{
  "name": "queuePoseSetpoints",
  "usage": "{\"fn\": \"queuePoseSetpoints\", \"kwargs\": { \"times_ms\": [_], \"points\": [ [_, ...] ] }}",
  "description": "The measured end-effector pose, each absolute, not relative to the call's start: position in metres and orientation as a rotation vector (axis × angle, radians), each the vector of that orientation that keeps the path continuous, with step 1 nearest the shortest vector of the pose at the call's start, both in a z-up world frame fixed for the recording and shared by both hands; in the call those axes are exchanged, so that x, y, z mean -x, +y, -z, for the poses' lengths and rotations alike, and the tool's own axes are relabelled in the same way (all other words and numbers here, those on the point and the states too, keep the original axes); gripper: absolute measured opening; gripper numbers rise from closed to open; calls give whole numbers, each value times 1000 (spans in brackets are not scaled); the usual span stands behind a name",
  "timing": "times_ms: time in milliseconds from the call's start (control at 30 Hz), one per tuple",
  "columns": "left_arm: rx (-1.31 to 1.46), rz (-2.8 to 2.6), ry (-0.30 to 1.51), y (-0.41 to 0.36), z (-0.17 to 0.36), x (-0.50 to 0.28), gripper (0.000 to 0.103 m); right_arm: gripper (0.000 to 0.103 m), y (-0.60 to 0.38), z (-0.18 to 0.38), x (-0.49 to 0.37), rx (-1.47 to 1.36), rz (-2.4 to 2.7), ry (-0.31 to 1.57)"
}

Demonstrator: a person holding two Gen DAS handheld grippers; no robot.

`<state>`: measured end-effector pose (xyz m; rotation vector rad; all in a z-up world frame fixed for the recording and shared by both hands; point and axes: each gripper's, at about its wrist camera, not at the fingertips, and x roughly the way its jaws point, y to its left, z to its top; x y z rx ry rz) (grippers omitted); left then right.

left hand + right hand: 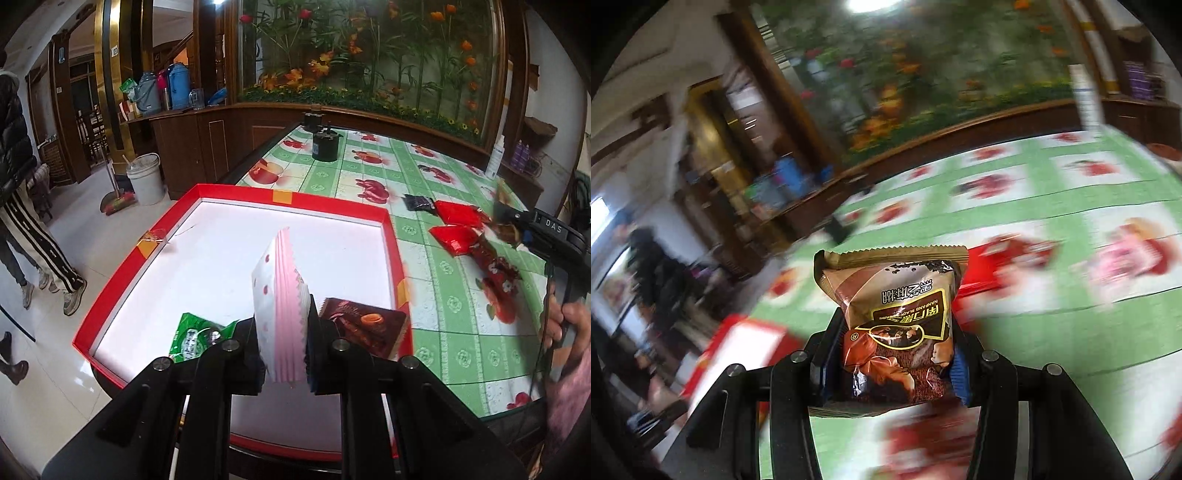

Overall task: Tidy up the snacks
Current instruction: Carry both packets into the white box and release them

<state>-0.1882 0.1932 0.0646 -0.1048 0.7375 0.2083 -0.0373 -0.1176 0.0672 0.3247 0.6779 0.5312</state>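
In the left wrist view my left gripper [282, 343] is shut on a pink-and-white snack packet [275, 295], held upright over the red box with a white floor [291, 201]. A green packet [195, 338] and a brown packet [365, 328] lie in the box's near end. In the right wrist view my right gripper [894, 354] is shut on a brown sesame-paste packet [897, 314] above the table. That gripper [517, 221] also shows at the right edge of the left wrist view, over two red packets [456, 225], a black packet [419, 202] and a dark red wrapper [495, 262].
The green fruit-print tablecloth [424, 258] covers the table. Two black cylinders [325, 146] stand at its far end and a white bottle [495, 158] at far right. A person [22, 221] stands on the floor at left, near a white bucket [146, 177].
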Motion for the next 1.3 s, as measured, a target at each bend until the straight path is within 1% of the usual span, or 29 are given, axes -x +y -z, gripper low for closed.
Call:
{"fn": "queuePoseSetpoints", "kwargs": {
  "times_ms": [300,400,633,733,833,900,967,1000,1033,1067,1100,1133,1167,1300],
  "points": [
    [118,-264,780,221,-53,196,14,49,28,-62,88,-227,-884,736],
    [120,-278,779,227,-52,198,14,49,56,-58,94,-206,-922,750],
    [132,-286,769,237,-51,202,14,50,99,-47,104,-127,-961,780],
    [128,-298,757,237,-54,202,14,54,106,-46,105,-97,-968,787],
    [119,-317,744,237,-58,204,16,55,105,-45,105,-91,-965,798],
    [111,-331,744,239,-59,205,20,56,102,-45,104,-104,-957,796],
    [116,-350,738,241,-61,206,31,57,101,-45,101,-115,-948,804],
    [118,-365,729,243,-63,208,35,57,101,-43,99,-110,-936,815],
    [117,-383,721,244,-64,210,44,58,102,-42,99,-103,-929,820],
    [114,-394,713,245,-66,210,52,60,101,-43,100,-95,-925,825],
    [109,-404,695,245,-69,213,56,62,103,-41,100,-80,-929,832],
    [106,-410,682,246,-71,215,60,68,106,-40,102,-68,-933,839],
    [102,-417,671,247,-73,217,62,73,108,-40,105,-54,-938,847],
    [84,-452,622,251,-81,225,64,74,119,-35,112,11,-1015,890]
  ]
}}
